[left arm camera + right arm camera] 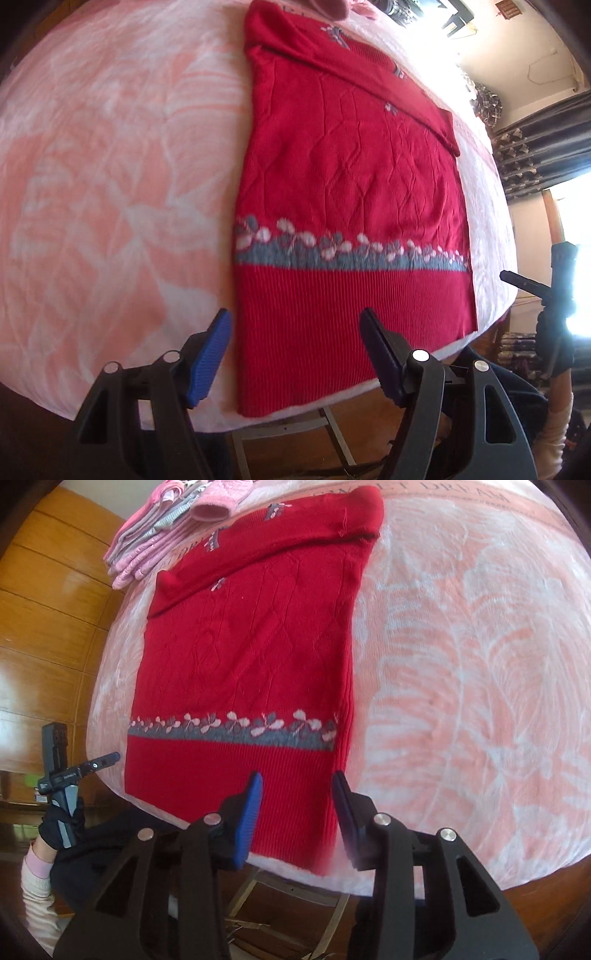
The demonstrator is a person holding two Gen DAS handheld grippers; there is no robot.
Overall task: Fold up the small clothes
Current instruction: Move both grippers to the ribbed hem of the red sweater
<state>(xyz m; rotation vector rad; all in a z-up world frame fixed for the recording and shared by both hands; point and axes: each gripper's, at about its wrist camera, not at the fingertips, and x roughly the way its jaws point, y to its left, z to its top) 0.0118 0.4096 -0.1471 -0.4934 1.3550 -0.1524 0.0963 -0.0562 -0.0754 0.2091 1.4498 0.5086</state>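
Left wrist view: red sweater [351, 192] spread flat on pink floral blanket [110, 166], both grippers empty.
Left gripper [295, 354]: jaws wide apart, holding nothing, poised over the ribbed hem's near left corner; sweater extends straight ahead, one sleeve folded across its far end. Right gripper [297, 812]: jaws parted, holding nothing, straddling the hem's near right edge without closing on it. Grey band with pale flowers [236, 731] lies just ahead of both tools. Pink folded clothes [166, 528]: far ahead-left of the right gripper, beyond the sweater.
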